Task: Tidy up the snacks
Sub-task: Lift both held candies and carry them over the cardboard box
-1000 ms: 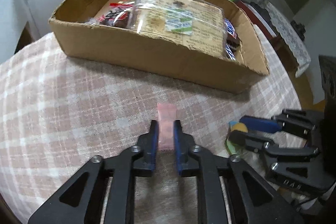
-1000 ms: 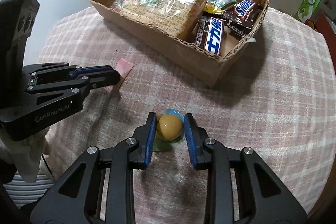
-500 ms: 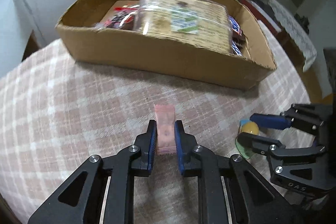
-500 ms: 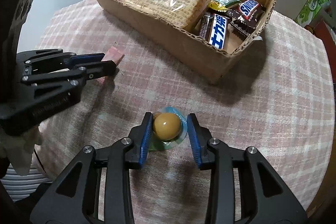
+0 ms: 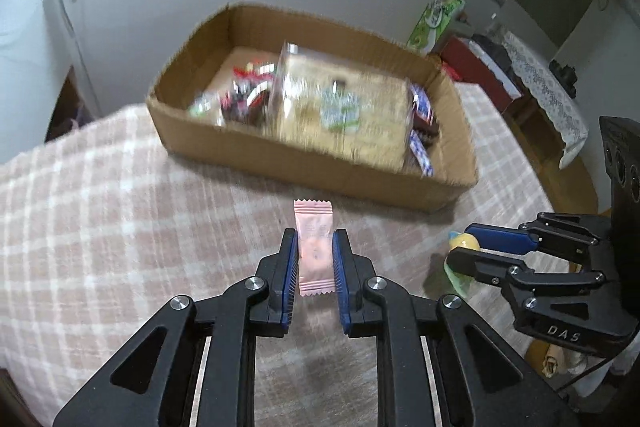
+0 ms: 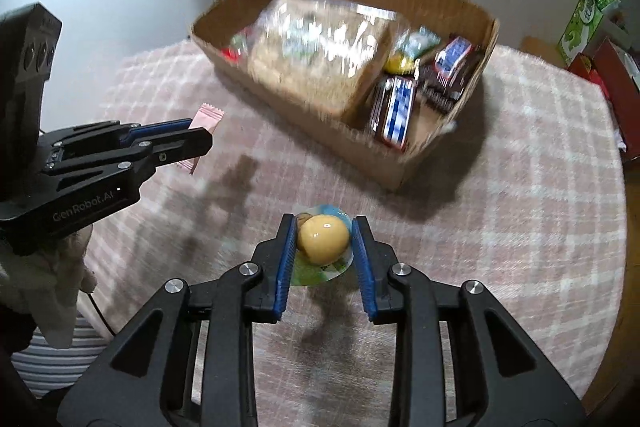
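My left gripper is shut on a small pink snack packet and holds it above the checked tablecloth; it also shows in the right wrist view. My right gripper is shut on a yellow jelly cup with a round green-blue lid, lifted off the cloth; the cup shows in the left wrist view. A cardboard box stands beyond both, holding a big clear cracker pack, chocolate bars and small sweets.
The round table has a pink checked cloth. A green carton and red boxes stand off the table to the right. A grey wall lies behind the box.
Both grippers have risen with their snacks, lifting packet and cup off the cloth. The box now looks farther away and lower in both views.
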Available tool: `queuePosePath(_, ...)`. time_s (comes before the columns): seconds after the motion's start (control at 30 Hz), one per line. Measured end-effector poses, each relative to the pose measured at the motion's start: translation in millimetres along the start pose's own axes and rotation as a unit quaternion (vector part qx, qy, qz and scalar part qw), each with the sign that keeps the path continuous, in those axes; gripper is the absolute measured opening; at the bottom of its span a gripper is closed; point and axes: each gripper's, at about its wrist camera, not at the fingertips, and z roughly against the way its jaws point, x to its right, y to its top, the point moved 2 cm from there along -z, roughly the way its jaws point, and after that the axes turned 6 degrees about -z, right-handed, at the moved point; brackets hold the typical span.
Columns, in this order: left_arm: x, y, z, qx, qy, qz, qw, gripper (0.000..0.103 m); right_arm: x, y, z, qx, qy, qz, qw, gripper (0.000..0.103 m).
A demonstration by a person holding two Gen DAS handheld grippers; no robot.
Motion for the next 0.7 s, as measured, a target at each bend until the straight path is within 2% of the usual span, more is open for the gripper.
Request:
queuePosePath(0.37, -0.5, 56.1, 19.6, 0.049, 0.017, -0.019, 0.9985, 0.015, 12.5, 56.9, 43.7, 0.065, -0.006, -0.008, 0.998, 0.029)
queuePosePath(0.7, -2.6, 100.2, 5.4, 0.058, 0.026, -0.037, 0.9973, 0.015, 31.4, 108.4, 41.8, 0.081, -0.02, -0.009, 0.996, 0.029)
